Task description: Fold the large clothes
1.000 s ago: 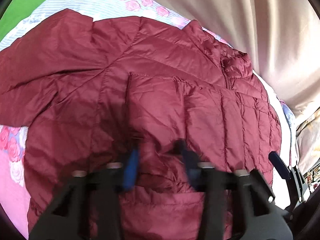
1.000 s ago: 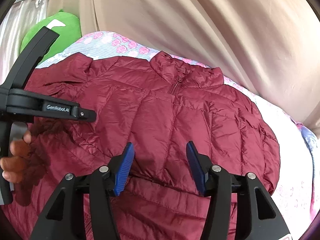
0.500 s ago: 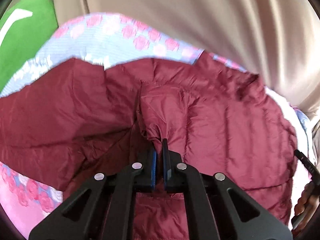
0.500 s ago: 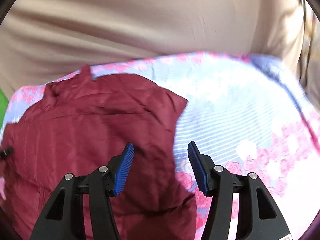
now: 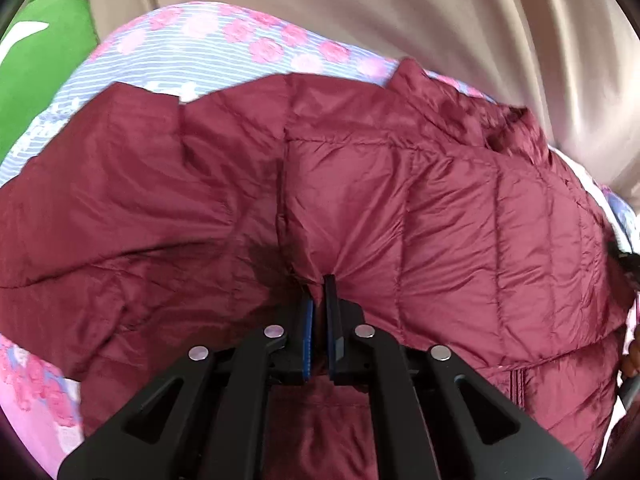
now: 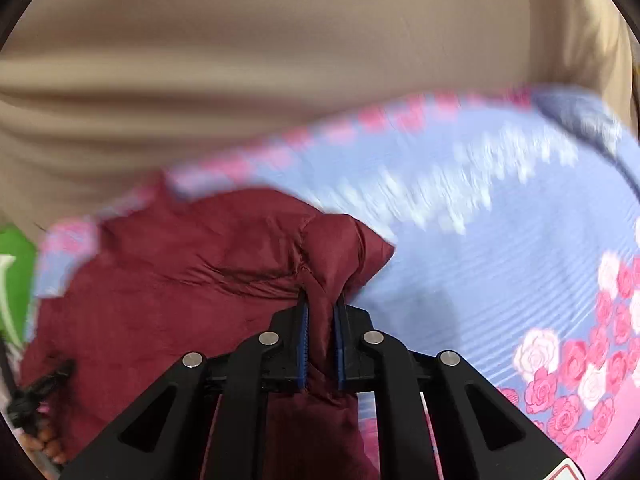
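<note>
While the quilted maroon down jacket point(image 5: 440, 208) lies spread on the blue-striped, pink-rose bedsheet point(image 5: 208, 52), the left gripper point(image 5: 319, 300) pinches a fold near its middle; the right gripper point(image 6: 321, 308), jaws just closing, clamps the jacket's right edge. Folding looks barely begun: both grips set, every fold remains

Left tool point(image 5: 319, 298) pinched tight on a fold of the maroon puffer jacket point(image 5: 440, 208), spread over floral bedsheet point(image 5: 208, 52). Green cushion point(image 5: 44, 68) far left, beige curtain point(image 5: 440, 8) behind.
</note>
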Demonstrator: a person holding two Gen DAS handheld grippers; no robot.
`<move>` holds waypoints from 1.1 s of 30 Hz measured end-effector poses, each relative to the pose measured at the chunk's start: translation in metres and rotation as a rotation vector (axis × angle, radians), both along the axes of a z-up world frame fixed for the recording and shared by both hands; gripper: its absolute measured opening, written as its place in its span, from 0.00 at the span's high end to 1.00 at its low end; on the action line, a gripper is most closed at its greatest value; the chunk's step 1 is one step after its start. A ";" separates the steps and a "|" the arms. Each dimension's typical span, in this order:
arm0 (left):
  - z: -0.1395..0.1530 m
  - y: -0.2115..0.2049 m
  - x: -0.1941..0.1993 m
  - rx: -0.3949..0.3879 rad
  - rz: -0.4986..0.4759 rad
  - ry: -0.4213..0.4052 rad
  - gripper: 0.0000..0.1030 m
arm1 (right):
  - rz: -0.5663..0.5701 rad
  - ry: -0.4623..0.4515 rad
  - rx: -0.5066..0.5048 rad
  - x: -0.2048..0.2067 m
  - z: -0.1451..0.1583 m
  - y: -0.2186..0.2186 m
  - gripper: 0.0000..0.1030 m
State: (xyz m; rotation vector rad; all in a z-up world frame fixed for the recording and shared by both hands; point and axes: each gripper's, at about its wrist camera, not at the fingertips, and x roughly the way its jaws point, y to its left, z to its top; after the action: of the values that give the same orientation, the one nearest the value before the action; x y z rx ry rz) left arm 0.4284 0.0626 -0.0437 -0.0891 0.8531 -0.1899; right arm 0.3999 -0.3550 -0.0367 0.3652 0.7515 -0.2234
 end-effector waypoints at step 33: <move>-0.004 0.018 -0.027 -0.075 0.056 -0.024 0.71 | 0.154 0.091 -0.255 -0.087 -0.027 0.071 0.96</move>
State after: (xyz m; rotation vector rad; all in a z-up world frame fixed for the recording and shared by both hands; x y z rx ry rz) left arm 0.4012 0.0808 -0.0482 -0.1807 0.8182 -0.1703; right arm 0.3131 -0.2842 -0.0639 0.0549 0.8258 -0.1884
